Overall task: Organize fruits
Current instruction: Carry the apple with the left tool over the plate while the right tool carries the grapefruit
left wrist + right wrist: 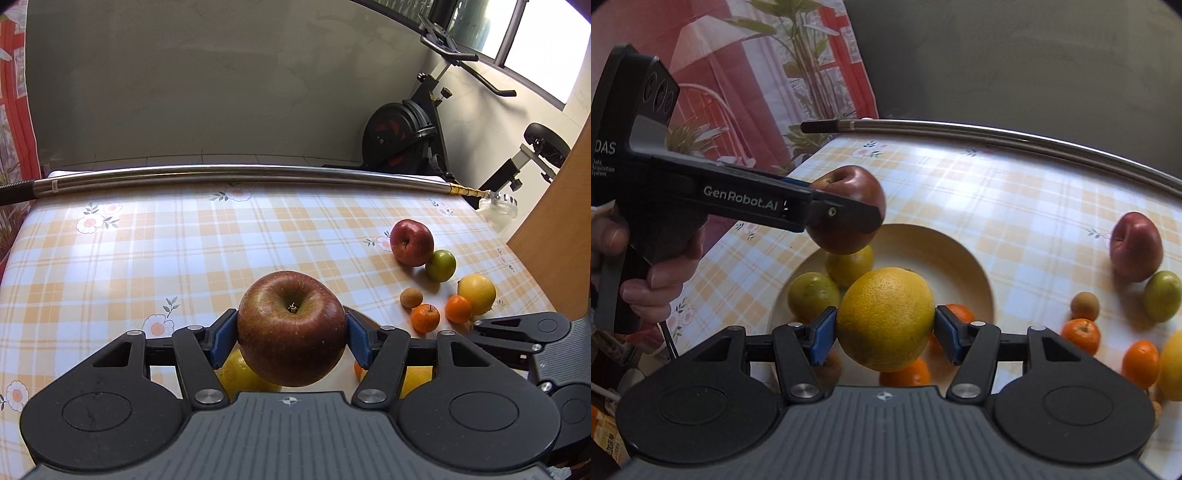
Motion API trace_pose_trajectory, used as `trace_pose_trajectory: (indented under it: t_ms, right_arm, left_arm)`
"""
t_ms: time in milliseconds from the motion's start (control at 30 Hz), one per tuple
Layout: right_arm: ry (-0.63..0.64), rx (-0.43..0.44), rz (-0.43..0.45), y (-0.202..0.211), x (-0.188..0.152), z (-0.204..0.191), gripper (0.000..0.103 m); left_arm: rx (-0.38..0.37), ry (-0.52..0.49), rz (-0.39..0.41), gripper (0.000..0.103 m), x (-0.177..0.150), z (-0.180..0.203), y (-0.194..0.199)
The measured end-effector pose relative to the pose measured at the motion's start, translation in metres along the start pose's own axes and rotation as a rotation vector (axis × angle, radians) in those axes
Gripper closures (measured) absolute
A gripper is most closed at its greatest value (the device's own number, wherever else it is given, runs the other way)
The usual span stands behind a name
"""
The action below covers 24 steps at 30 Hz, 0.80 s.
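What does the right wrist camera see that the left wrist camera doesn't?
Only the right wrist view shows the cream plate with fruit already on it, the big yellow citrus clamped in the right gripper, and the person's hand on the left tool. Only the left wrist view shows the exercise bike by the window. Both show the dark red apple held by the left gripper, the loose red apple and the checked tablecloth.

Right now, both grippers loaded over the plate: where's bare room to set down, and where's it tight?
Plate: the far-right half is bare; its left and near side are crowded with a green citrus, a yellow one and oranges. Tablecloth: open from the metal rod down its left and middle. Tight on the right, around the red apple, green fruit and small oranges.
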State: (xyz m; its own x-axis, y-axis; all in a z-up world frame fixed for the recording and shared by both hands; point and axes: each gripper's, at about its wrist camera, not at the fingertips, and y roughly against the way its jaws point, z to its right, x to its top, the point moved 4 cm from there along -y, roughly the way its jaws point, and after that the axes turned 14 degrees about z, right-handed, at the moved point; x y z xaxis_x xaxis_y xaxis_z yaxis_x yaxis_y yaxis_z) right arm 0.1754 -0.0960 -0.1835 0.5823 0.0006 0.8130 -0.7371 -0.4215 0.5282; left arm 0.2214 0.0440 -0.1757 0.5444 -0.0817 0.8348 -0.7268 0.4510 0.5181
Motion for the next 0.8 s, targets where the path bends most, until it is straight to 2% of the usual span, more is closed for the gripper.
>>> trace_pose_trajectory:
  t_ms: [200,500,800]
  right_arm:
    - [0.046,0.025,-0.046,-0.013,-0.009,-0.021,0.044]
    - [0.009,0.002,-0.095,0.009,-0.032,-0.022,0.044]
    - [0.030,-0.029,-0.064,0.012,-0.035,-0.019,0.044]
  left_arm:
    - [-0.028,0.034,0.011,0.038,-0.005,-0.004,0.011]
    - [-0.087,0.024,-0.009,0.038,-0.024,0.008,0.020]
    - [-0.095,0.022,-0.053,0.038,-0.041,0.017,0.009]
